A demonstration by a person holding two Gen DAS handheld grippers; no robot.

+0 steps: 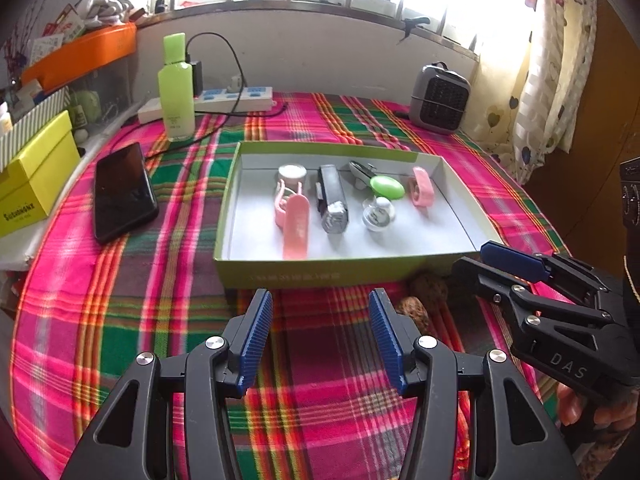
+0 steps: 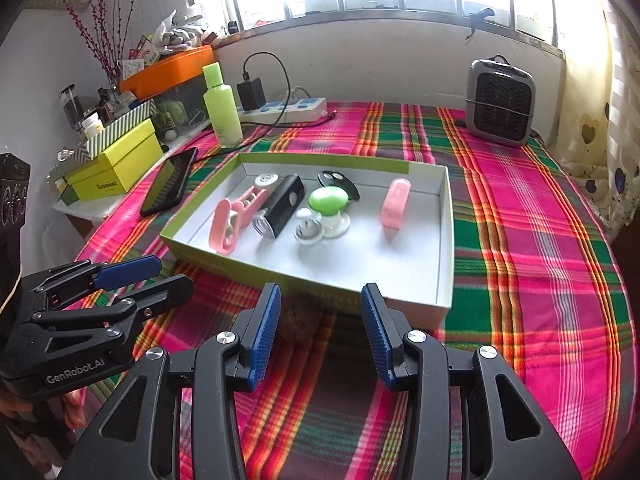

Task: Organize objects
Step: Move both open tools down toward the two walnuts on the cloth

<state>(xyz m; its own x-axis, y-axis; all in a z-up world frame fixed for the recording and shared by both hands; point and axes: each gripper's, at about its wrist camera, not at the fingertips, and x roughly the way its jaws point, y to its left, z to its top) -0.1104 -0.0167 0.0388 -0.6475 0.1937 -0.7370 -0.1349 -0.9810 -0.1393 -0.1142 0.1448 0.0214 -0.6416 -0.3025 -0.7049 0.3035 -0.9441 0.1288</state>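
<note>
Currently both tools hover low over a bench covered in pink and green plaid cloth point(image 1: 120, 320), each with its blue-padded jaws spread wide and holding nothing. The left tool point(image 1: 320, 336) faces the near wall of a shallow green box point(image 1: 304, 274) with a white floor. The right tool point(image 2: 320, 336) sits just beside it, aimed at the same wall.

Inside the box lie a pink clip point(image 1: 294, 220), a black and silver flashlight point(image 1: 332, 200), a green-topped massager point(image 1: 386, 186), a small white round piece point(image 1: 378, 214), a black key fob point(image 1: 360, 172), a pink case point(image 1: 422, 186) and a round silver lid point(image 1: 292, 174). The flashlight's long axis runs front to back, lens end toward the tools; the pink clip lies almost parallel to it.

Two brown, rough walnut-like items point(image 1: 420, 296) rest on the cloth, touching or nearly touching the box's front wall, between the tools. They look like what is left to put away, so the step in hand seems to be the approach to them. Next, one tool would need to dip lower, straddle one nut, close gently and lift it over the wall.

A dark phone point(image 1: 122, 192) and a green bottle point(image 1: 176, 92) stand outside the box, farther left.
</note>
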